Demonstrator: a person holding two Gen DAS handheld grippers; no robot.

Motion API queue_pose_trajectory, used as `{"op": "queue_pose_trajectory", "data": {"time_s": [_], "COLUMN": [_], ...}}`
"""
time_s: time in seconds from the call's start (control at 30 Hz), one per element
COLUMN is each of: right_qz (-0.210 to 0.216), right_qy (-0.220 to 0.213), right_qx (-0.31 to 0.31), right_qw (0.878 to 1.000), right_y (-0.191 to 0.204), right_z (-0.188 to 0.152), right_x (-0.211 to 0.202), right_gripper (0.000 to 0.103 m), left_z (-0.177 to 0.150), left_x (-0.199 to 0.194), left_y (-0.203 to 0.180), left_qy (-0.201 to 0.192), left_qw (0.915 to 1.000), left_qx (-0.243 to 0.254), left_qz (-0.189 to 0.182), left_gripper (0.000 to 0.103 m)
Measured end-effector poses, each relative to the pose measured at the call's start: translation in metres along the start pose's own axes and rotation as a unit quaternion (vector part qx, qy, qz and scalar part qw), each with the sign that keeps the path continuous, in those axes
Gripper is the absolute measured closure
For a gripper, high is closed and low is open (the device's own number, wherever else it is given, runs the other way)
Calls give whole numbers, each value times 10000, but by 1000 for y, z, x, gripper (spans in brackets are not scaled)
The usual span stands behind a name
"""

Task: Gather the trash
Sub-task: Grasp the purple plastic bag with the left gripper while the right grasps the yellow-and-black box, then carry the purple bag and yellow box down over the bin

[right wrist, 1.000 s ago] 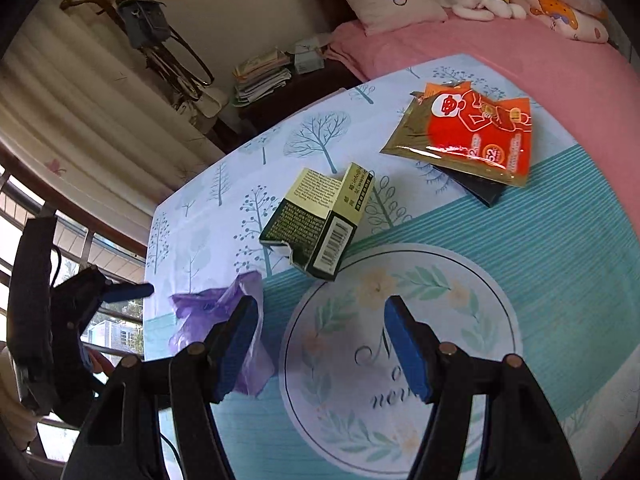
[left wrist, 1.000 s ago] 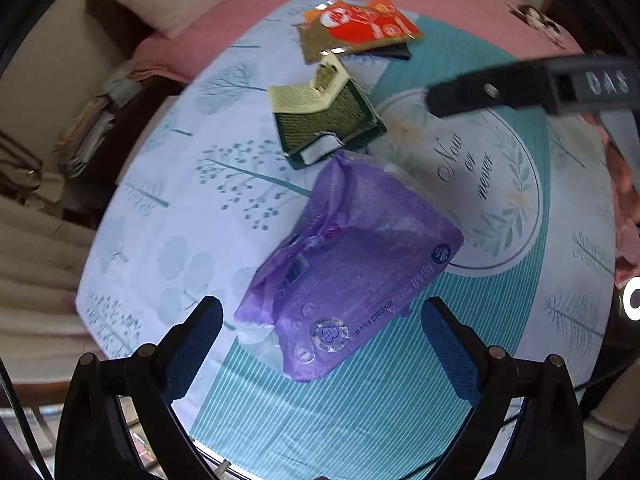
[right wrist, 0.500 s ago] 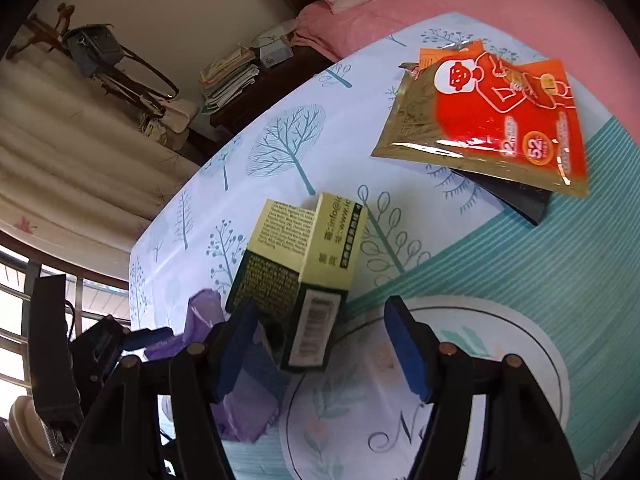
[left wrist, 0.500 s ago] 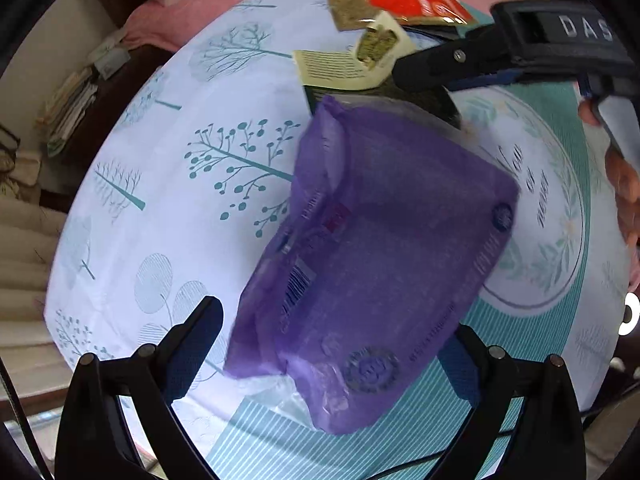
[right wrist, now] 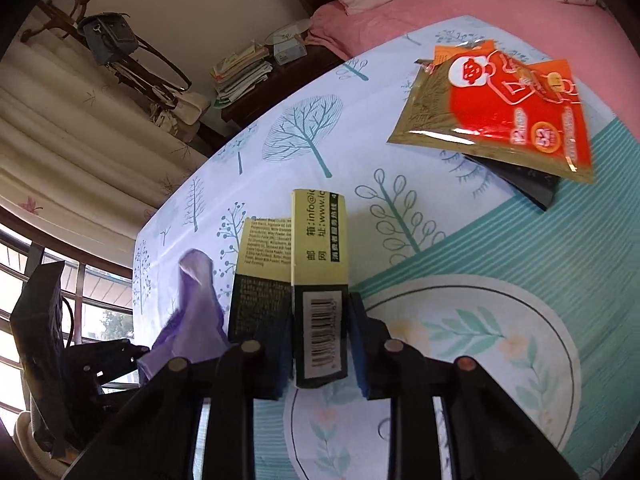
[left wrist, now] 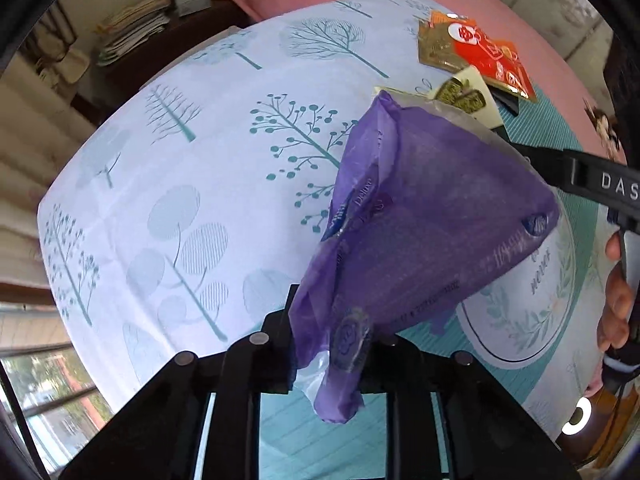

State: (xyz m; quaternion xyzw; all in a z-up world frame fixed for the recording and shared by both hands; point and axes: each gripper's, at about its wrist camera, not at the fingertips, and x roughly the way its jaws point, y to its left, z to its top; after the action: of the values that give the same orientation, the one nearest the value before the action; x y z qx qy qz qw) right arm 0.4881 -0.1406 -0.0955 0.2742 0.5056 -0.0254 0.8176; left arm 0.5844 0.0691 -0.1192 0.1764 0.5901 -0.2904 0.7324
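Note:
My left gripper (left wrist: 332,344) is shut on a purple plastic wrapper (left wrist: 432,224), pinching its near end and holding it raised over the tablecloth. The wrapper also shows at the left of the right wrist view (right wrist: 192,312). My right gripper (right wrist: 320,344) is shut on a green and yellow carton (right wrist: 318,288), gripping its barcode end; the carton's open flap (right wrist: 264,248) lies to its left. The carton's top peeks behind the wrapper in the left wrist view (left wrist: 468,92). A red and gold snack packet (right wrist: 508,112) lies on a dark packet (right wrist: 524,188) farther back; the snack packet shows in the left wrist view too (left wrist: 480,52).
The table carries a cloth printed with trees and teal stripes (left wrist: 192,184). Behind it are a pink bed (right wrist: 400,20) with a pillow and a dark side table stacked with books (right wrist: 240,72). A coat stand with a bag (right wrist: 108,40) is by the curtain.
My left gripper closed on the purple wrapper and lifted it. My right gripper moved forward to the carton and closed on its barcode end.

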Motion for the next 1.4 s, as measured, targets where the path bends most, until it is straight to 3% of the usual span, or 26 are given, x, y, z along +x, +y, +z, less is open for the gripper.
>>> {"op": "queue_pose_trajectory", "data": {"time_s": [0.27,0.53,0.63,0.9,1.17,1.4], "right_qz": [-96,172,284,711,930,868], "right_qy": [-322,-175,-61,27,227,458], "right_qx": [-240,-431,-655,-1172,-1719,-1796], "right_qw": [9991,9988,9974,9906,9804,9788], "right_y": [-13,-45,-57,-99,-136,-165], "right_z": [-38,-97,-122,-181,-232,-267], "right_x": [-61,-132,-162,-235,-289,-309], "right_gripper": [78,78,78,78,78,78], "left_z": [-57,-122,-159,-246,-314,-356], "left_x": [-59,-110,-129,-163,-182,-184], "left_y": [-44,-110,-138,-229,-327,-391], "left_qy": [-493,-1005,-1142,-1454,-1711,-1487], "left_qw": [9963,9853,9784,9603,9384,9429], "left_qx": [-676,-1373,-1721,-2349,-2964,-2914], "left_qz": [174,178,124,389,488,627], "left_gripper": [87,87,87,87,87,87]}}
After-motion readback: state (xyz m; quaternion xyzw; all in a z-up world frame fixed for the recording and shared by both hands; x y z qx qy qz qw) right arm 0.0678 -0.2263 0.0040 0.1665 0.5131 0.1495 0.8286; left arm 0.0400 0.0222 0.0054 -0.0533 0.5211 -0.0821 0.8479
